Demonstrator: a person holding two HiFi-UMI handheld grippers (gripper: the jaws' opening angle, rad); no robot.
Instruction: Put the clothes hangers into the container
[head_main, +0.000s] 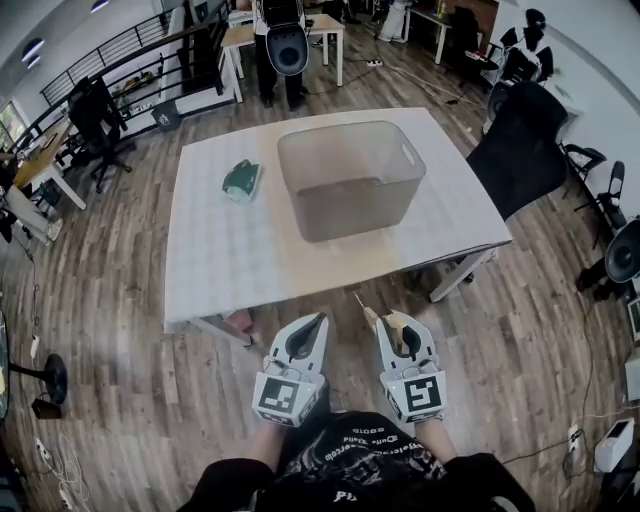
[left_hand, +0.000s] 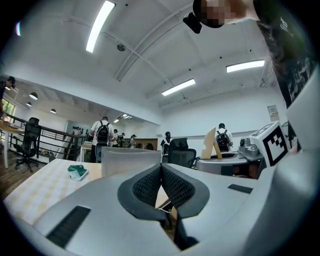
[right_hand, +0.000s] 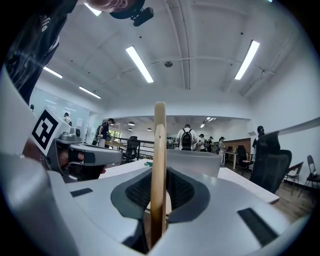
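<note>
A translucent grey container (head_main: 350, 185) stands on the white-covered table (head_main: 220, 260), well ahead of both grippers. My right gripper (head_main: 388, 322) is shut on a wooden clothes hanger (head_main: 397, 326), held off the table's near edge. In the right gripper view the hanger (right_hand: 159, 160) stands upright, edge-on, between the pads, with the container (right_hand: 192, 161) beyond it. My left gripper (head_main: 318, 322) is beside the right one, its jaws shut with nothing between them (left_hand: 161, 168). The left gripper view shows the container (left_hand: 130, 160) and the hanger (left_hand: 212, 142) to its right.
A green folded item (head_main: 241, 180) lies on the table left of the container. A black office chair (head_main: 520, 150) stands at the table's right side. A person with a backpack (head_main: 285, 45) stands past the far edge. More desks and chairs ring the wooden floor.
</note>
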